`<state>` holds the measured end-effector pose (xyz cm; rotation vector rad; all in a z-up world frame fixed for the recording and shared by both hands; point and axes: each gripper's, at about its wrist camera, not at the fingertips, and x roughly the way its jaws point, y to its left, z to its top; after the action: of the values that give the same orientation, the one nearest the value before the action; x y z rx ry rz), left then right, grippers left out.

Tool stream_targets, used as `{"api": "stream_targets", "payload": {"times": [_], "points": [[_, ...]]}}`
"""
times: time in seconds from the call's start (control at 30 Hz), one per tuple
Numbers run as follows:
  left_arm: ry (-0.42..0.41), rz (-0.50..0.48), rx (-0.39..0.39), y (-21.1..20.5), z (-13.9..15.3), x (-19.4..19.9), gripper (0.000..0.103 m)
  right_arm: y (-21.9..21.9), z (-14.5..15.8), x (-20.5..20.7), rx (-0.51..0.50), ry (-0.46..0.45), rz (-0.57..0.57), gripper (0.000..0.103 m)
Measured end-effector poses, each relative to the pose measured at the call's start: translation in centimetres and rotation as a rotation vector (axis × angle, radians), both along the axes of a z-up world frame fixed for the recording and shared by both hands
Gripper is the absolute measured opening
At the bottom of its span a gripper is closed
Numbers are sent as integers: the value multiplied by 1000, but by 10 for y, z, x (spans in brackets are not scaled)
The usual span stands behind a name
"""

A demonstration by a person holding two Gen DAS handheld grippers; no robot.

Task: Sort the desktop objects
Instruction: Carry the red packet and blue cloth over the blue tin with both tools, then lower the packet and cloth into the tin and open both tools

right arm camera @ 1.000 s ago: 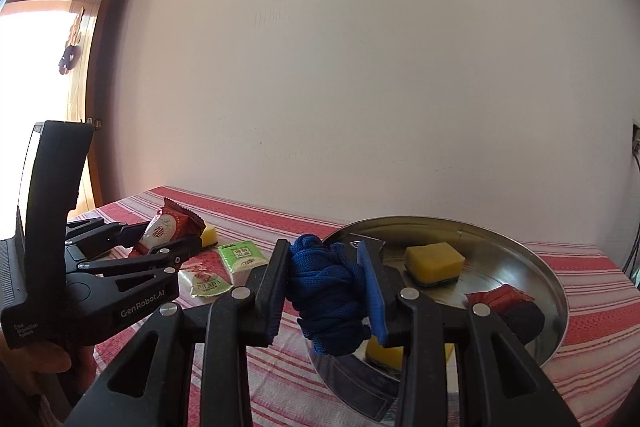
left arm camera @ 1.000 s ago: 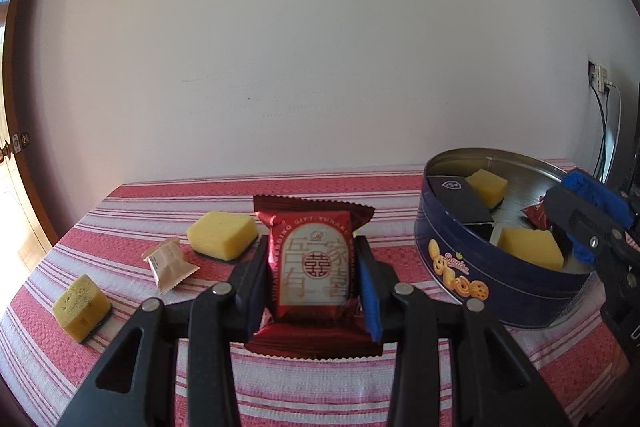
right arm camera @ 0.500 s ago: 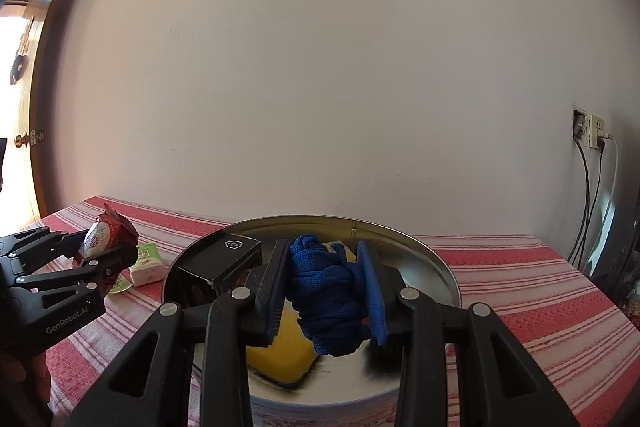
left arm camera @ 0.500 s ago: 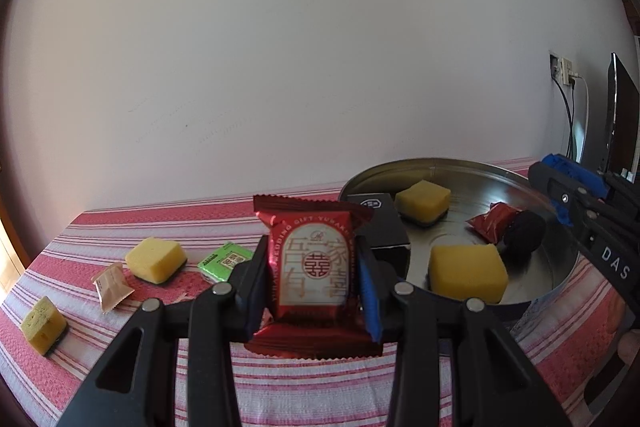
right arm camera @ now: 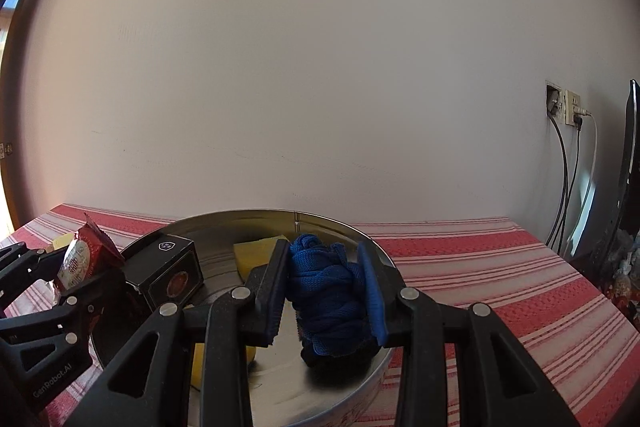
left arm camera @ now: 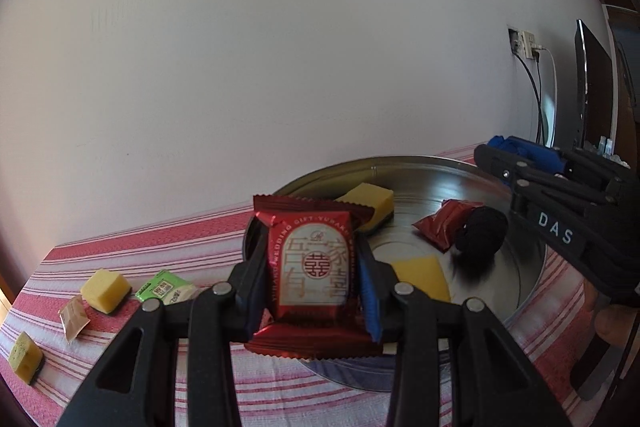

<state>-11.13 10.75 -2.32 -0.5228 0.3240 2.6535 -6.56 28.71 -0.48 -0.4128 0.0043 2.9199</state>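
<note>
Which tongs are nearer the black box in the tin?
Left. The left tongs, gripping the red packet, sit right beside the black box. The right tongs, holding the blue cloth, are farther off.

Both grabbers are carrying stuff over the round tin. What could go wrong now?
1. The left gripper with the red snack packet and the right gripper with the blue cloth bundle hang close together over the tin; they might bump.
2. The packet could land on the tin's near rim and slide outside.
3. The loose cloth might snag on a pad when let go.
</note>
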Motion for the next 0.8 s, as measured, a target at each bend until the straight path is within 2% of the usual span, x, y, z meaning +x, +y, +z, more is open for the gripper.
{"api": "stream_targets", "payload": {"times": [0.5, 0.8], "points": [[-118, -10, 19, 36, -8, -25, 38, 12, -3, -31, -15, -62, 38, 37], [-194, 4, 3, 45, -15, -38, 38, 17, -8, -44, -26, -113, 82, 37]]}}
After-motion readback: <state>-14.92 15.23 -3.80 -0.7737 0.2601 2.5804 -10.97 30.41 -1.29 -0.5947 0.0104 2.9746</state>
